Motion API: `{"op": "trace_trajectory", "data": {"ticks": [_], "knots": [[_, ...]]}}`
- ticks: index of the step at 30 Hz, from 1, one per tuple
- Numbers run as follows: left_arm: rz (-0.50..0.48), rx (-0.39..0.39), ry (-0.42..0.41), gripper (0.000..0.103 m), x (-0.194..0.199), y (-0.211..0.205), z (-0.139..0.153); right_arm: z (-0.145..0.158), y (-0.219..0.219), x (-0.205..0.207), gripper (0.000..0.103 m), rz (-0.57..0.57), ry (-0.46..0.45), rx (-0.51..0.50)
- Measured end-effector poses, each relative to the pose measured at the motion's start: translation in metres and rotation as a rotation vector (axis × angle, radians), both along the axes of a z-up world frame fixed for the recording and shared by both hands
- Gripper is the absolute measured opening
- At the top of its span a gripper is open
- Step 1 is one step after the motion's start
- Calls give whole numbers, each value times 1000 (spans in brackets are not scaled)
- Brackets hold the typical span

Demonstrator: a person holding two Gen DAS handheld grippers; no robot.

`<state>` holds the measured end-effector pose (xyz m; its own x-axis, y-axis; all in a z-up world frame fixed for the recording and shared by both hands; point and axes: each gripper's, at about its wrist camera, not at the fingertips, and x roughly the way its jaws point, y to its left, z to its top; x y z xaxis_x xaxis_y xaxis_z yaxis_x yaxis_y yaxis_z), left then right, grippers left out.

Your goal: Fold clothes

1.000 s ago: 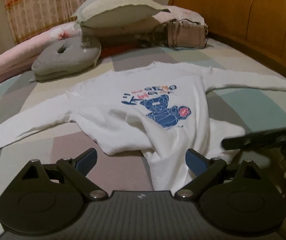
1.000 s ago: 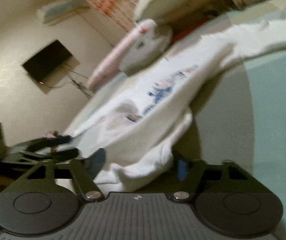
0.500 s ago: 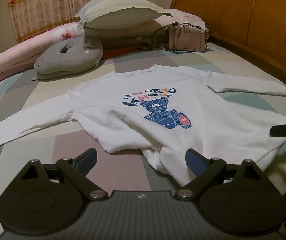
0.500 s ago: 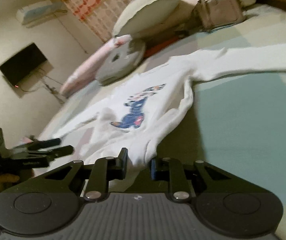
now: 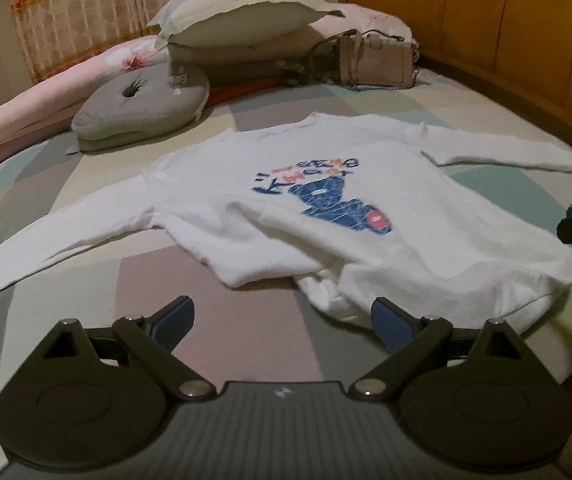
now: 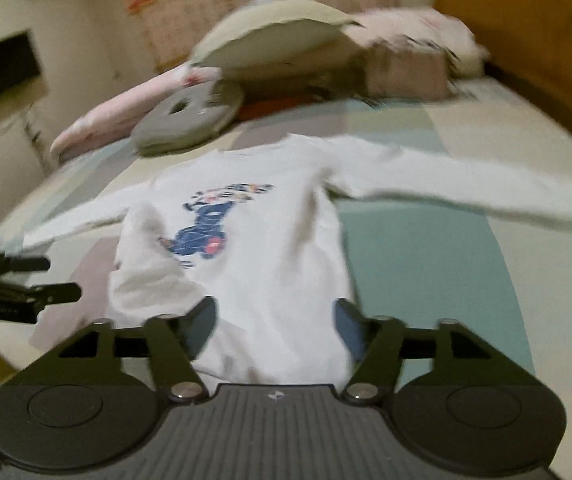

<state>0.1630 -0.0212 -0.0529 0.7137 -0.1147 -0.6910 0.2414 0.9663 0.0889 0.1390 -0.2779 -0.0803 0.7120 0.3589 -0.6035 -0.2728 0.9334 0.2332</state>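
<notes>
While the left gripper is hovering over the patchwork pastel bedspread with its blue-padded fingers standing wide apart and nothing between them, the white long-sleeved sweatshirt with a blue printed figure is lying face up just beyond it, sleeves stretched out to both sides and its lower left part bunched into folds. Behind it, a grey round cushion with a hole, a cream pillow and a beige handbag are resting against the wooden headboard. Further right, the right gripper is opening above the sweatshirt's hem, its pads not pressing the cloth.
</notes>
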Motion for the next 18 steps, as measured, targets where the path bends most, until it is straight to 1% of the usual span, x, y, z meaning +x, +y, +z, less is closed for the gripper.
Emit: {"op": "trace_trajectory", "data": {"ticks": [1,3,6,9,11,12,14,16,18], "knots": [[9,9,0,95,0,3,0,4,13,2,90,33,-17,-24],[35,16,1,95,2,12,0,10,41,5,95,102,-50,-77],[77,20,5,95,4,27,1,13,89,14,99,209,-93,-189],[113,38,10,95,5,46,1,11,142,20,99,306,-143,-338],[137,51,10,95,5,58,1,10,170,18,99,404,-164,-390],[150,57,11,95,5,64,2,9,182,16,99,459,-168,-405],[176,62,8,95,5,76,2,6,202,13,99,582,-146,-399],[195,54,8,96,5,87,2,-2,216,14,99,676,-81,-365],[205,44,9,97,7,93,0,-13,228,20,99,733,-3,-326]]}}
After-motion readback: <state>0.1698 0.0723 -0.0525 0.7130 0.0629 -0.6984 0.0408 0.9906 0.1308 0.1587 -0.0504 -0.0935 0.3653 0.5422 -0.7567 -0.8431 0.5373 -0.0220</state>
